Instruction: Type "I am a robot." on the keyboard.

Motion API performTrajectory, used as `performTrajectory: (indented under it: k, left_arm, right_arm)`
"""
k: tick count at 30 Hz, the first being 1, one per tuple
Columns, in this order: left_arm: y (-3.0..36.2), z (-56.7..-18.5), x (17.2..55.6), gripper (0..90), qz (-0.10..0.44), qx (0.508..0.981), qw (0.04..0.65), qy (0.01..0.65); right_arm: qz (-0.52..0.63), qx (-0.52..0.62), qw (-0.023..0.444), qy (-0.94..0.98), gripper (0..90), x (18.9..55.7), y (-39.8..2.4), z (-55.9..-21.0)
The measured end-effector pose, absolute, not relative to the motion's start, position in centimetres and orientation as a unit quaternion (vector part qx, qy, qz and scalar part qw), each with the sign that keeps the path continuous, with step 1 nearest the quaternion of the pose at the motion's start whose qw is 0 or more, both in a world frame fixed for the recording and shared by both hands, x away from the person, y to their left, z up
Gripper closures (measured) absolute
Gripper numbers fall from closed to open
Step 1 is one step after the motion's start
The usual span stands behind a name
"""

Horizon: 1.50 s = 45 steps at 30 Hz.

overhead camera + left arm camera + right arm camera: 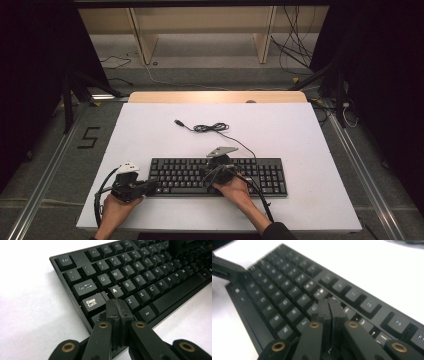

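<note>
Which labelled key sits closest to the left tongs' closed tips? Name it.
The Z key, just right of the left tongs tips. Caps Lock and A lie slightly farther off.

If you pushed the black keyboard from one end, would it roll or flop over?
Probably neither. The keyboard lies flat and long on the white table, so it would likely slide or swivel. It looks stiff, unlike its thin cable, which lies in loose loops and would probably drag behind.

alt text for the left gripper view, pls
The left gripper, jaws shut and holding nothing, points at the left end of a black keyboard, its tip over the keys just below Caps Lock. The keyboard lies on a white table.
</note>
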<state>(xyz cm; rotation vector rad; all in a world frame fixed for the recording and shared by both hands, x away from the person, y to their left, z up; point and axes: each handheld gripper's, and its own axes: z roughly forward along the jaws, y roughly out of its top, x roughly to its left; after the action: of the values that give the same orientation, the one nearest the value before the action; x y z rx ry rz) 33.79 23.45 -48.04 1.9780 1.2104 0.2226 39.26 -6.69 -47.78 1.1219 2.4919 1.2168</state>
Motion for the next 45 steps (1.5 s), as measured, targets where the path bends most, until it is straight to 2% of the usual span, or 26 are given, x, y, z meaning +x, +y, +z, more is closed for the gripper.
performTrajectory:
  k: [10,15,18,19,20,21,25,32,41,45]
  left_arm:
    - [23.6,-47.5,33.6,85.5,0.095,0.770,0.416,0.474]
    - [23.5,-47.5,33.6,79.8,0.090,0.761,0.431,0.476]
    - [23.5,-47.3,33.5,75.1,0.088,0.757,0.445,0.471]
    - [23.5,-47.3,33.5,70.1,0.086,0.756,0.448,0.469]
    - [23.5,-47.2,33.5,70.1,0.083,0.754,0.453,0.469]
    - [23.5,-47.1,33.4,67.5,0.083,0.753,0.455,0.467]
    - [23.4,-46.9,33.4,53.8,0.081,0.744,0.475,0.463]
    - [23.3,-46.6,33.2,36.6,0.087,0.729,0.499,0.461]
    - [23.4,-46.3,33.1,27.5,0.099,0.718,0.514,0.458]
    - [23.5,-46.3,33.1,26.6,0.102,0.715,0.516,0.461]
  right_arm:
    - [0.422,0.373,0.072,0.824,86.2,39.2,-7.2,-47.2]
    - [0.427,0.371,0.070,0.821,82.1,39.1,-7.4,-47.0]
    - [0.436,0.368,0.065,0.819,76.4,39.1,-7.5,-46.8]
    - [0.443,0.365,0.061,0.816,69.2,39.1,-7.6,-46.6]
    - [0.443,0.365,0.061,0.816,69.2,39.1,-7.6,-46.6]
    - [0.445,0.367,0.059,0.815,65.1,39.0,-7.6,-46.6]
    - [0.453,0.364,0.052,0.812,52.3,39.0,-7.8,-46.3]
    - [0.458,0.361,0.047,0.811,40.3,38.6,-8.1,-45.8]
    - [0.464,0.346,0.038,0.815,37.8,37.7,-8.0,-45.3]
    - [0.463,0.337,0.034,0.819,42.4,37.2,-8.1,-45.3]
